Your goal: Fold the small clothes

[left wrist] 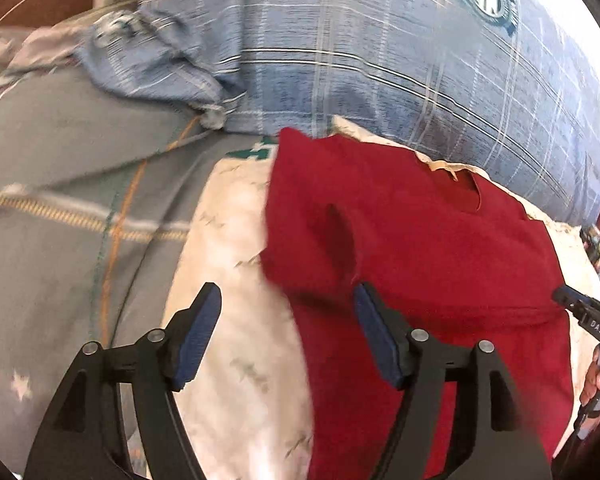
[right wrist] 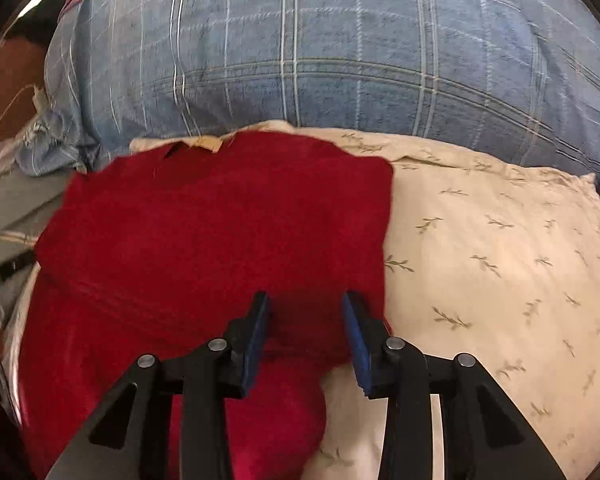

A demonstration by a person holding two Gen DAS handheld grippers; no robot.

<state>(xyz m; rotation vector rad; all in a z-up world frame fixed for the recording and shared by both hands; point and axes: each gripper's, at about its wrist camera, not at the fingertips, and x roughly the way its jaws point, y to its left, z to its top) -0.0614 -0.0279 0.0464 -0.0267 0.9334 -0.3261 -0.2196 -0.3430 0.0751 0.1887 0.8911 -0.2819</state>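
Note:
A small red T-shirt (left wrist: 412,240) lies on a cream pillow with a leaf print (left wrist: 228,272), its neck opening toward the far side. My left gripper (left wrist: 288,296) is open over the shirt's left edge, holding nothing. The shirt also shows in the right wrist view (right wrist: 204,232), with its right side folded in. My right gripper (right wrist: 305,300) is open with its jaws just above the shirt's right edge; nothing is clamped between them. The right gripper's tip shows at the right edge of the left wrist view (left wrist: 580,304).
A large blue plaid pillow (right wrist: 320,48) stands behind the cream pillow (right wrist: 492,248). A grey bedsheet with orange and white stripes (left wrist: 60,200) spreads to the left. Crumpled blue plaid cloth (left wrist: 148,60) lies at the far left.

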